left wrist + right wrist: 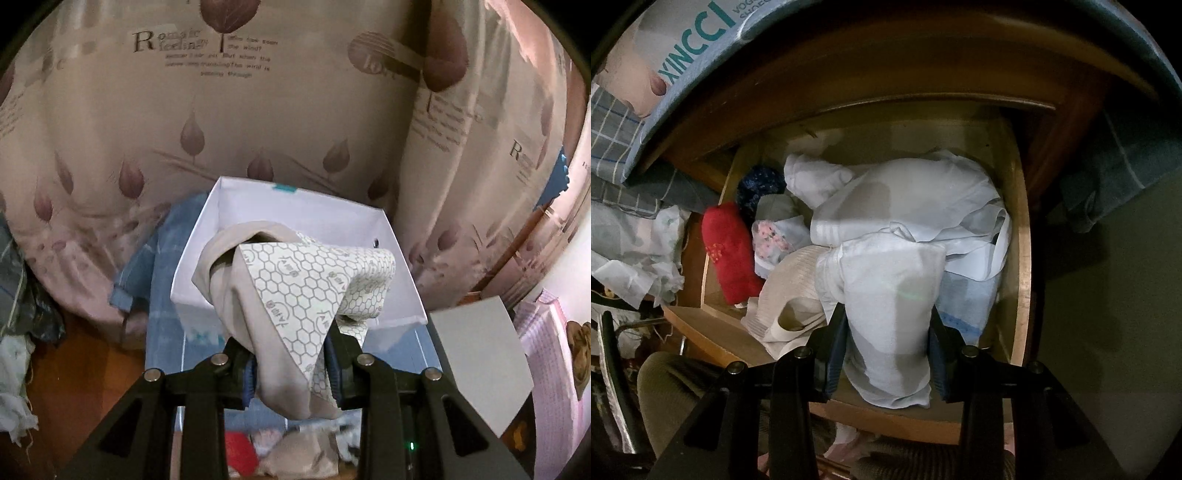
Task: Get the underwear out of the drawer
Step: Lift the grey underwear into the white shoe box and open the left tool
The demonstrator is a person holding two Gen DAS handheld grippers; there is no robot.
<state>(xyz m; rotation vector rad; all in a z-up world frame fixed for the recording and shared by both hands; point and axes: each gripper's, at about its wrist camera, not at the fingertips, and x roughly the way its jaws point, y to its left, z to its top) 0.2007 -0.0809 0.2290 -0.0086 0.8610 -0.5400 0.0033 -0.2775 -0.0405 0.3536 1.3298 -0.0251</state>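
The left gripper (291, 373) has its jaws clamped on a beige pair of underwear (280, 295) with a honeycomb-print lining, held up at centre frame before the open white box (402, 273), so the carry-out step looks in hand and the next move likely calls for easing it over the box rim and letting go. The right gripper (888, 354), low in its frame, has its jaws clamped on a pale blue-white garment (890, 317) lying at the near edge of the wooden drawer (1021, 258). Whether that garment is underwear is hard to tell, and the box floor is hidden behind the beige pair.
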